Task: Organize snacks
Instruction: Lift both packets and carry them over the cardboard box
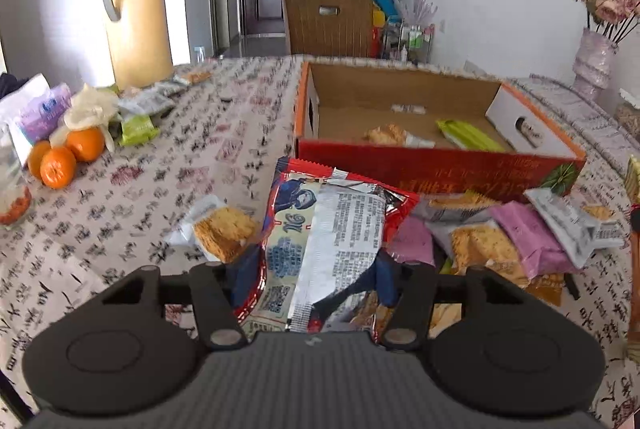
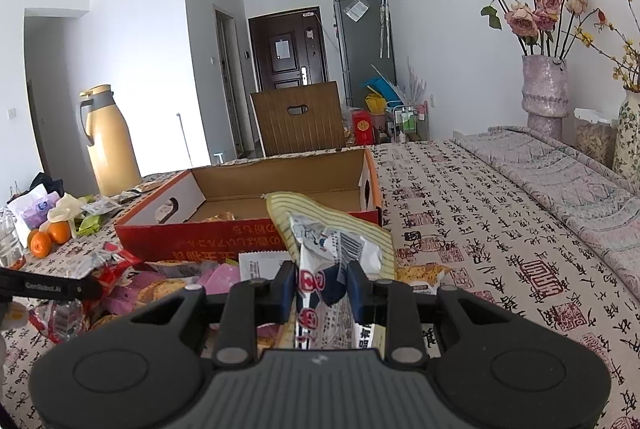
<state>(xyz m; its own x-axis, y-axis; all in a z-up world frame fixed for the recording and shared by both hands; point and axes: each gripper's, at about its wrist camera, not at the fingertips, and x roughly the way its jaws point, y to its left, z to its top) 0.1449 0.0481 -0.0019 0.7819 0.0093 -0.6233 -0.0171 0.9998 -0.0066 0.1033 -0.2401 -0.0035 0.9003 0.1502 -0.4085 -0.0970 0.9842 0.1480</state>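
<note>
Now we are carrying two packets toward the red cardboard box point(image 1: 436, 165), which is sitting open on the patterned tablecloth point(image 1: 132, 197) just beyond the loose heap of snacks point(image 1: 520, 233). Our left gripper point(image 1: 310, 273) is pinching a red and silver foil packet point(image 1: 332, 221), the blue pads point(image 1: 246, 275) pressing into its crinkled lower half. Our right gripper point(image 2: 322, 289) is clamping a white printed packet point(image 2: 332, 249), with a cream striped wrapper point(image 2: 296, 213) rising behind it; we cannot tell whether that one is caught too.

To do this well, we are judging that each packet should be lifted clear of the box's front wall before release, and set down flat beside the green wrapper point(image 1: 468, 135) and the pastry point(image 1: 386, 134) already lying inside. Foil like this is slick, thin and springy, so a firm squeeze low on the bag matters. Brittle crackers inside could crush, though.
</note>
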